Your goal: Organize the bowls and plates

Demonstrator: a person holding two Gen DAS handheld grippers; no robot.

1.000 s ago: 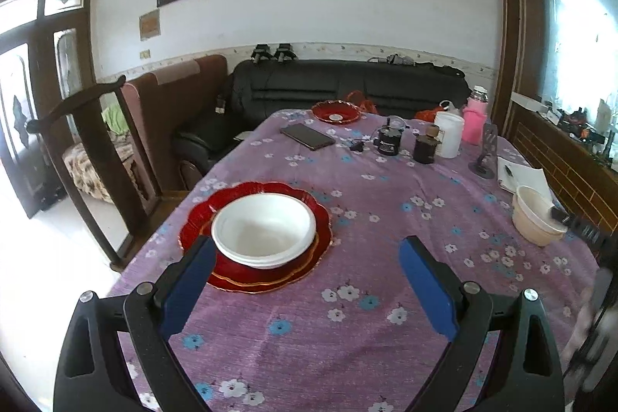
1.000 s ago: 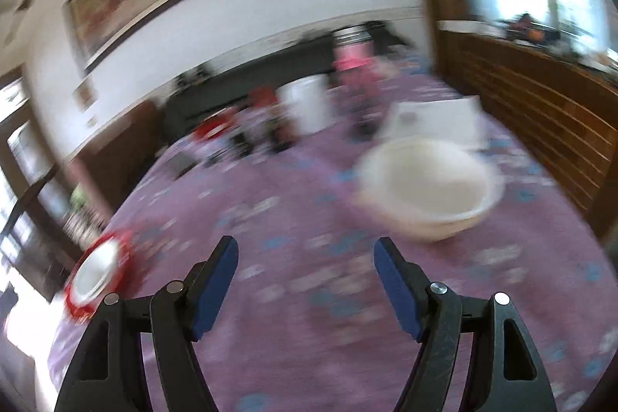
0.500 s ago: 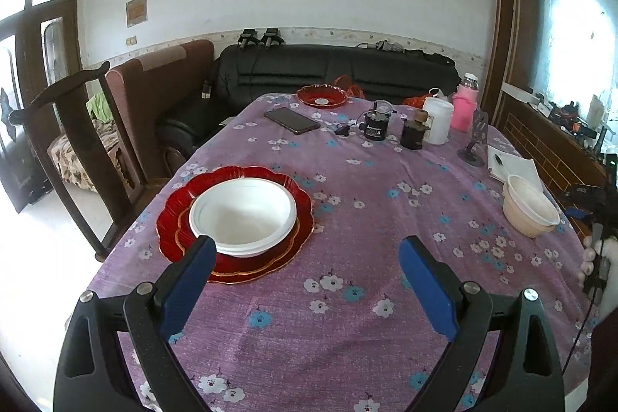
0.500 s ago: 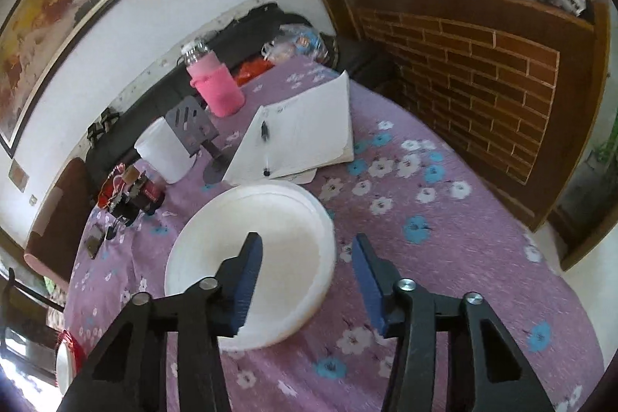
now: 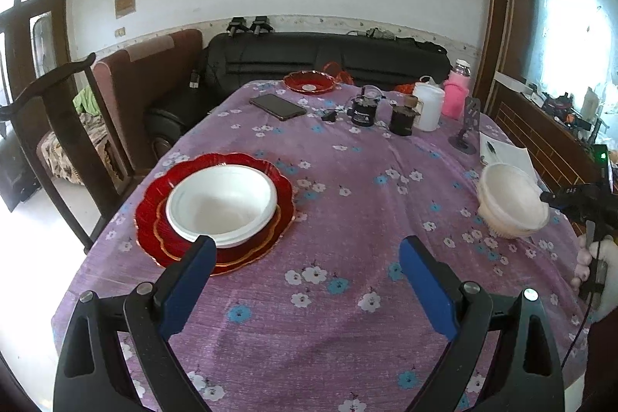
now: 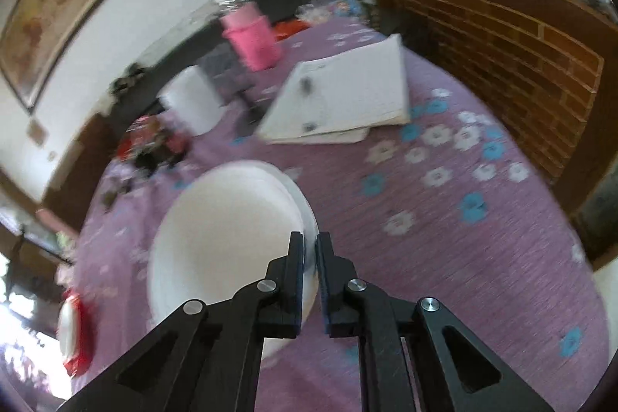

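A white bowl [image 5: 222,203] sits on stacked red scalloped plates [image 5: 154,203] at the table's left side. My left gripper [image 5: 305,246] hovers open just in front of them, with nothing between its blue pads. Another white bowl [image 6: 224,230] stands near the right edge. My right gripper [image 6: 309,242] is closing down on its near rim, and the pads pinch the rim between them. In the left wrist view this bowl [image 5: 506,199] shows with the right gripper [image 5: 546,196] at its rim. A further red plate [image 5: 309,82] lies at the far end.
A phone [image 5: 277,106], dark jars [image 5: 365,111], a white jug [image 5: 426,105], a pink bottle [image 6: 251,37], a phone stand [image 5: 467,126] and a notebook [image 6: 347,99] fill the table's far half. A wooden chair [image 5: 58,126] stands left, a brick ledge [image 6: 502,45] right.
My right gripper swung onto the right-hand bowl and shut on its rim from wide open. The left gripper drifted slightly, staying open in front of the red plates.
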